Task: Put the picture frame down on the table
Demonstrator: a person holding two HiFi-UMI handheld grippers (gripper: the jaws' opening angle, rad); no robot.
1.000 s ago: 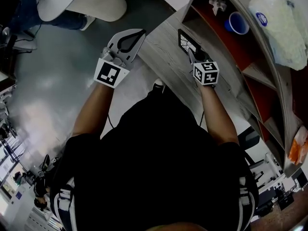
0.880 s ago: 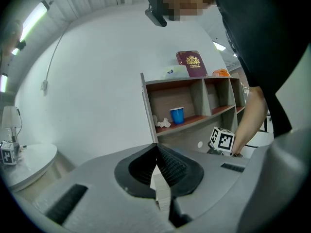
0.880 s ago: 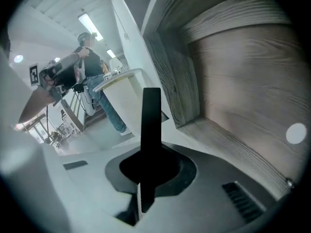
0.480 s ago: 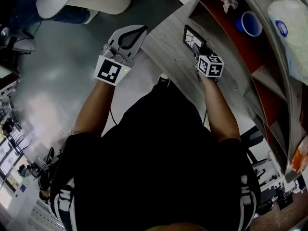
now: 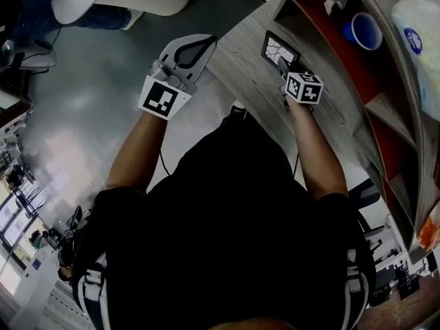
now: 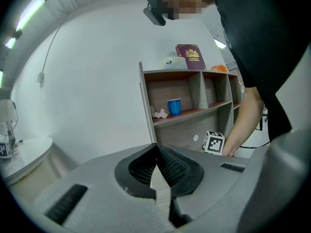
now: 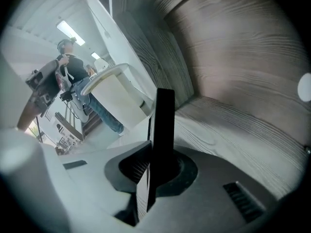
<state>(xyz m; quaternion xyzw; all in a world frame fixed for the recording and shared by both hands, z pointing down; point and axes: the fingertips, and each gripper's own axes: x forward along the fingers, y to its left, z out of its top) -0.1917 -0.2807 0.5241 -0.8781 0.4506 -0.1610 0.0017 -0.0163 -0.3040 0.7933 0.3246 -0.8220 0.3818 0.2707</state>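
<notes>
Left gripper [image 5: 206, 41] hangs just off the table [image 5: 237, 74], jaws together on nothing. Right gripper [image 5: 282, 64], grip just loosening a touch, pinches the picture frame [image 5: 278, 47] edge-on, low over the table. 1 early release while it's upright and it could topple flat.

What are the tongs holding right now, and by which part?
The right tongs pinch the picture frame by its near edge, seen edge-on between the jaws. The left tongs are shut and hold nothing.
</notes>
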